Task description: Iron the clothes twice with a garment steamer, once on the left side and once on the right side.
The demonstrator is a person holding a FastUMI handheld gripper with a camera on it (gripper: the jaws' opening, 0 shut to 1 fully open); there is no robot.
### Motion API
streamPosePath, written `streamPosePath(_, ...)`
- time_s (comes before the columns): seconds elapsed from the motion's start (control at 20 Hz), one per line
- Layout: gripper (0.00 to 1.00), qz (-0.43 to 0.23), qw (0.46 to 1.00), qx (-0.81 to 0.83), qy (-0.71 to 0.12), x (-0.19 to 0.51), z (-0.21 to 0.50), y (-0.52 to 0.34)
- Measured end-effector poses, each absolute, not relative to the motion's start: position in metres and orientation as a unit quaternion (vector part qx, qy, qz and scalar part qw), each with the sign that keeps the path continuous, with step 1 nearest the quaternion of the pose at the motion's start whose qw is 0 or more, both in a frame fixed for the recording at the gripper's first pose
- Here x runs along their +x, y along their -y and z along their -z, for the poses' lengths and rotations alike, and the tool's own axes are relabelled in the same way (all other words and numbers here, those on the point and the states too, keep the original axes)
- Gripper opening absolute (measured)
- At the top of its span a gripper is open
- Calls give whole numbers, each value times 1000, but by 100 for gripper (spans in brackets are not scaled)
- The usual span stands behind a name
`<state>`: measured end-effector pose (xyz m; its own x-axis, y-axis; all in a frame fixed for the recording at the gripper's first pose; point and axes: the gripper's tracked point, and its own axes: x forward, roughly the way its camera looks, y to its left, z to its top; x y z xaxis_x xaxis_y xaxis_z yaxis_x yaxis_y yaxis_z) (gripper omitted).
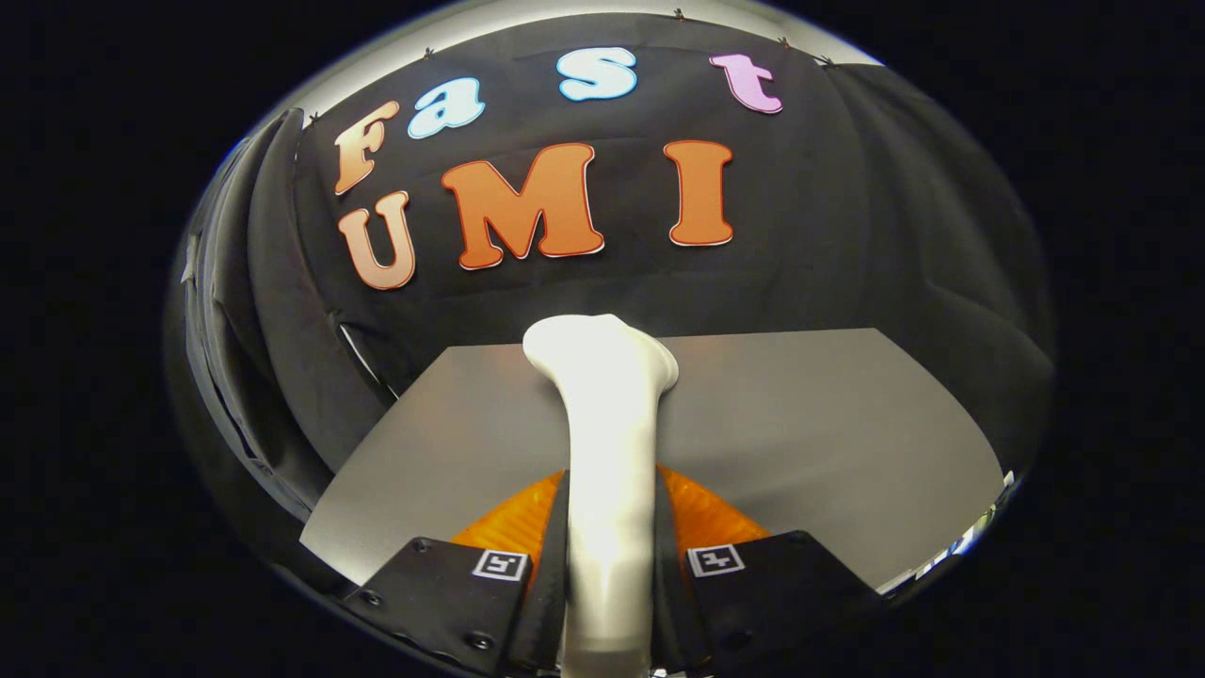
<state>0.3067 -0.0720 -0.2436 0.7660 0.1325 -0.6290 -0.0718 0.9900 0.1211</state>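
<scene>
A: How does the claw [610,574] sit?

B: Level and pointing forward over the counter [800,424]; both fingers [551,584] are clamped on the white handle of the garment steamer [607,424], whose flared head reaches just beyond them.

A: Room to move?

B: Bare counter lies either side and ahead, ending at the black cloth wall [847,235]. An orange piece [701,513] shows under the handle.

A: Any labels?

B: Square coded markers [500,564] on the fingers, not readable.

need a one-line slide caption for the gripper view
Gripper shut on the white garment steamer, held above the grey table.
</scene>
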Motion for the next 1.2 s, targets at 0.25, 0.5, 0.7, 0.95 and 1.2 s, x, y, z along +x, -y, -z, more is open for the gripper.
streamPosePath(0.25,46,-31,955,50,-291,305,224,79)
streamPosePath(0.5,45,-9,971,52,-233,293,191,82)
streamPosePath(0.7,45,2,984,48,-170,275,161,78)
streamPosePath(0.95,45,-20,995,27,-97,230,116,22)
streamPosePath(1.2,45,-3,997,33,-71,181,92,-46)
